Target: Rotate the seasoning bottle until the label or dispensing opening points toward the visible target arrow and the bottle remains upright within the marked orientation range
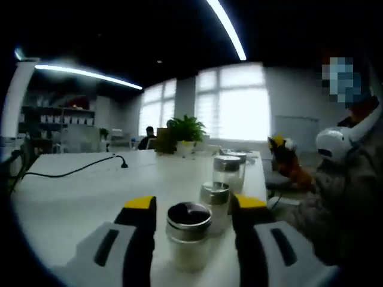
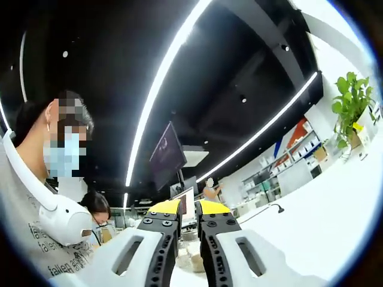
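Observation:
In the left gripper view a clear seasoning bottle (image 1: 188,236) with a dark metal lid stands upright on the white table (image 1: 90,197), between the jaws of my left gripper (image 1: 192,206). The jaws are open and stand a little apart from the bottle on both sides. Behind it in a row stand a second bottle (image 1: 215,203) and a third bottle (image 1: 227,172), both with metal lids. In the right gripper view my right gripper (image 2: 188,209) points up toward the ceiling, its yellow-tipped jaws almost together with nothing between them.
A black cable (image 1: 72,170) runs across the table's left side. A potted plant (image 1: 182,134) stands at the far end. A person (image 1: 353,179) stands at the right table edge, also seen as a person (image 2: 42,197) close on the left. Shelves (image 2: 299,158) line the far wall.

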Demonstrator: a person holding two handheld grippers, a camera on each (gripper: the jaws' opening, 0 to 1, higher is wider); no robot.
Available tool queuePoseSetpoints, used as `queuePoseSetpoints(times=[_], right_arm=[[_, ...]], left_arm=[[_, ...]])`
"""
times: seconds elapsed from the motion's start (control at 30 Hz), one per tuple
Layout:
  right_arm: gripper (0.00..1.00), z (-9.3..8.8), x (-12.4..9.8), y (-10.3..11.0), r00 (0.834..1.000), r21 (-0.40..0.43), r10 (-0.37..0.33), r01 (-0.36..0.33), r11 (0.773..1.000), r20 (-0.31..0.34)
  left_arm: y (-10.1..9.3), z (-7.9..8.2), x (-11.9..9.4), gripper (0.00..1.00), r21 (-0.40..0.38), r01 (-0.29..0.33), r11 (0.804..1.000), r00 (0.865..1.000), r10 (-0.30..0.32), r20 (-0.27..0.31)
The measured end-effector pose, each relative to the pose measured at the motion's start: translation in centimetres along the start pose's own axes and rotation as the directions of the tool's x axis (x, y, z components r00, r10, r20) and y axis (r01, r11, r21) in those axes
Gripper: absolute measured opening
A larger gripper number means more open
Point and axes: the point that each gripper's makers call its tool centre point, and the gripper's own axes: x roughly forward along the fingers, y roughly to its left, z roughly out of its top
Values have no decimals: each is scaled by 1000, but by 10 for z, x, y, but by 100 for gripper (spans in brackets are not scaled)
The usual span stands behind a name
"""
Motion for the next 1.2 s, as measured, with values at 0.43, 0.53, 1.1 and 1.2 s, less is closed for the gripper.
queuePoseSetpoints(times=[0.43,0.53,1.1,1.2], right_arm=[[7,-1,-8,-13,998,5,-55,55,998,-8],[7,0,-10,-16,998,13,-63,63,998,-6],[6,-1,-19,-31,995,41,-103,103,994,0],[6,-2,-20,-33,994,42,-107,107,993,-6]], left_arm=[[11,7,-3,50,-112,-204,973,974,213,79],[18,5,-5,50,-81,-270,960,958,276,77],[17,-7,0,34,-25,-303,953,951,304,56],[17,-7,-1,34,-20,-297,955,953,298,53]])
